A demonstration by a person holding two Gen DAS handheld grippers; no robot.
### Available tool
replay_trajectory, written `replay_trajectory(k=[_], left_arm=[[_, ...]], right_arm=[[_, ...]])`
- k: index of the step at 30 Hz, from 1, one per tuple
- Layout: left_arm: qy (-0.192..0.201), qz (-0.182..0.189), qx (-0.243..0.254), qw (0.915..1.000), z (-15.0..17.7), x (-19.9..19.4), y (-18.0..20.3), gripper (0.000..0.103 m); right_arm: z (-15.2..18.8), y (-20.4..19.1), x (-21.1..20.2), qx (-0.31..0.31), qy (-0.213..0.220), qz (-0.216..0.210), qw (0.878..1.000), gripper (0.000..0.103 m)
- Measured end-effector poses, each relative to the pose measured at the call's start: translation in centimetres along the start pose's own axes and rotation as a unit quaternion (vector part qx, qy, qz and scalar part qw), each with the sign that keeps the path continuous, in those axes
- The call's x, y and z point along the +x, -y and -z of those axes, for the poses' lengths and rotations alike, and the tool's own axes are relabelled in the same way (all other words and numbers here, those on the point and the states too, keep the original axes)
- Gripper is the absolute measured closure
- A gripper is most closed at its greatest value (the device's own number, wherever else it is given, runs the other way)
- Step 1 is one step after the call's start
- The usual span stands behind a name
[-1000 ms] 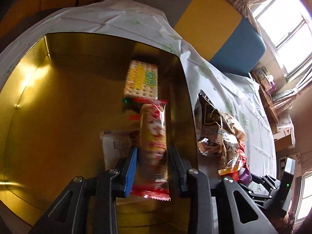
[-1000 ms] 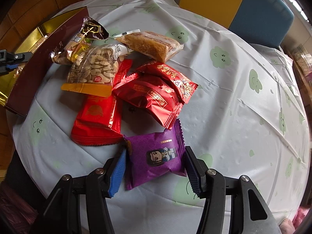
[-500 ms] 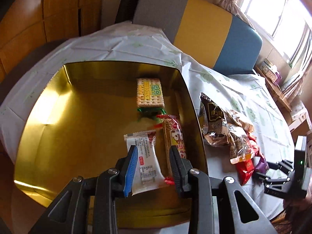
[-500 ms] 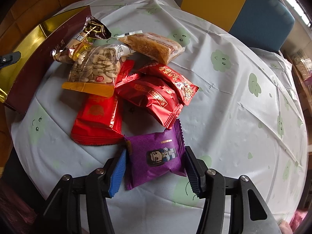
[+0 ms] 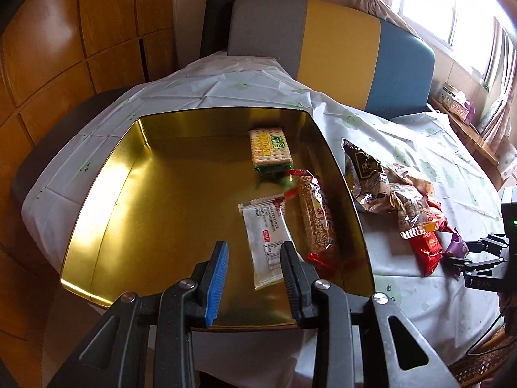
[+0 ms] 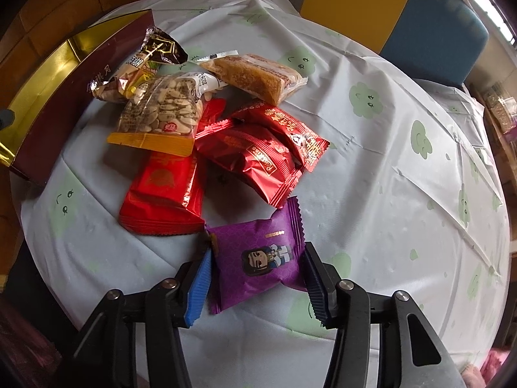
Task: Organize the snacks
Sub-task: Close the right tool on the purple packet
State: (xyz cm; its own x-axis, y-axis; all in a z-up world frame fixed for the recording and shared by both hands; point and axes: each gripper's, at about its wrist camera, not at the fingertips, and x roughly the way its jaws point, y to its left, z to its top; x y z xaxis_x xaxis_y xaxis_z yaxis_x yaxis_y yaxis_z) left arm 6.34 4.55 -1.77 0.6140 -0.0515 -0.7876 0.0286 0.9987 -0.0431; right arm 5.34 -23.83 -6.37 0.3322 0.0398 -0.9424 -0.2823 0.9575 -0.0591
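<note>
An open gold tin holds a cracker pack, a red-ended peanut bar and a white packet. My left gripper hangs open above the tin's near side with nothing between its fingers. A purple packet lies flat on the tablecloth between the fingers of my right gripper. Its jaws are closing, and the pads stand right at the packet's two side edges. In the left wrist view the right gripper is at the far right.
Beyond the purple packet lies a pile: two dark red packets, a bright red one, a seed bag, a brown-gold bag and an orange cake bar. The tin's maroon wall borders it. A chair stands behind the table.
My left gripper let go of the peanut bar, which now lies in the tin, then drew back and up. The right jaws narrowed around the purple packet.
</note>
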Motion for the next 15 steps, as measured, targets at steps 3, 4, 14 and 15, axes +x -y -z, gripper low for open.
replay_trajectory(k=[3, 4, 14, 15], left_arm=[[0.003, -0.001, -0.001, 1.0000, 0.1, -0.2, -0.3, 0.069], [0.003, -0.003, -0.002, 1.0000, 0.2, -0.2, -0.4, 0.069], [0.003, -0.005, -0.006, 1.0000, 0.6, -0.4, -1.0, 0.069], [0.003, -0.006, -0.007, 1.0000, 0.6, -0.4, -1.1, 0.069]], right_arm=[[0.3, 0.1, 0.0, 0.005, -0.004, -0.004, 1.000, 0.050], [0.4, 0.1, -0.1, 0.006, -0.005, -0.005, 1.000, 0.050], [1.7, -1.2, -1.0, 0.002, -0.011, -0.009, 1.000, 0.050], [1.8, -1.3, -1.0, 0.000, -0.012, -0.009, 1.000, 0.050]])
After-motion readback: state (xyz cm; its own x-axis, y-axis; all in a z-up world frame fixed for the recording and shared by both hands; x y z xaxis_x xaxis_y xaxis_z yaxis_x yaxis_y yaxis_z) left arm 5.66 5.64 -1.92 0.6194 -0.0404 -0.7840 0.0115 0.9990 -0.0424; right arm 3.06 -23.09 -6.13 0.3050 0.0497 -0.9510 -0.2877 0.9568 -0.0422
